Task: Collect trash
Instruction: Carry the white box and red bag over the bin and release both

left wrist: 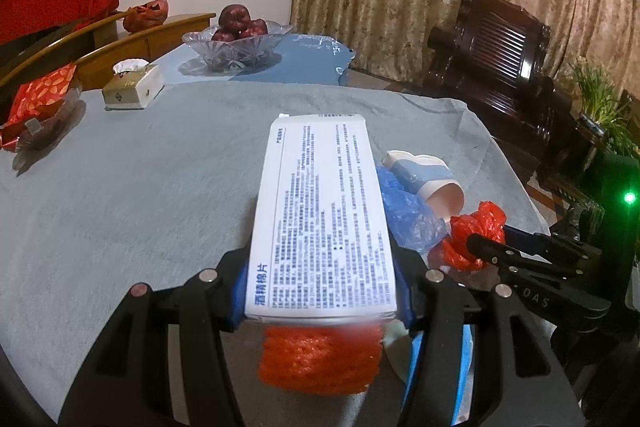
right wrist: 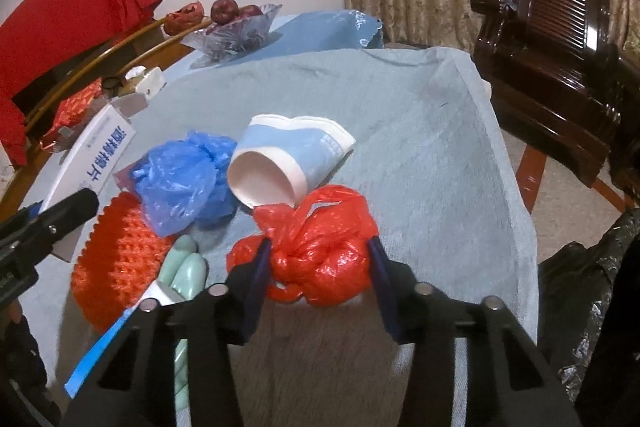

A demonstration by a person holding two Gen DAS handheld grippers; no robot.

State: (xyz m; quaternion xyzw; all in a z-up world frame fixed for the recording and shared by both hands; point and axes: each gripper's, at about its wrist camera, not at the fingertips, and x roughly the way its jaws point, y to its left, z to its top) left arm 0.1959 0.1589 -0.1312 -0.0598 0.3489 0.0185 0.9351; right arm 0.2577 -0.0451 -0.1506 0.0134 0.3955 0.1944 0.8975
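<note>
At far left a red patterned packet (left wrist: 38,99) and a tissue box (left wrist: 134,89) are noted, with a glass fruit bowl (left wrist: 236,45) beyond them. On the grey cloth (left wrist: 120,187) a white printed carton (left wrist: 324,215) is clamped between the fingers of the left gripper (left wrist: 322,301), above an orange foam net (right wrist: 120,263). Right of it a blue plastic bag (right wrist: 184,179) is crowded against a tipped paper cup (right wrist: 280,163). The red plastic bag (right wrist: 320,251) is seen between the blue pads of the right gripper (right wrist: 318,267), which appear to press it, though contact is not certain. A dark wooden chair (right wrist: 560,67) stands far right.
</note>
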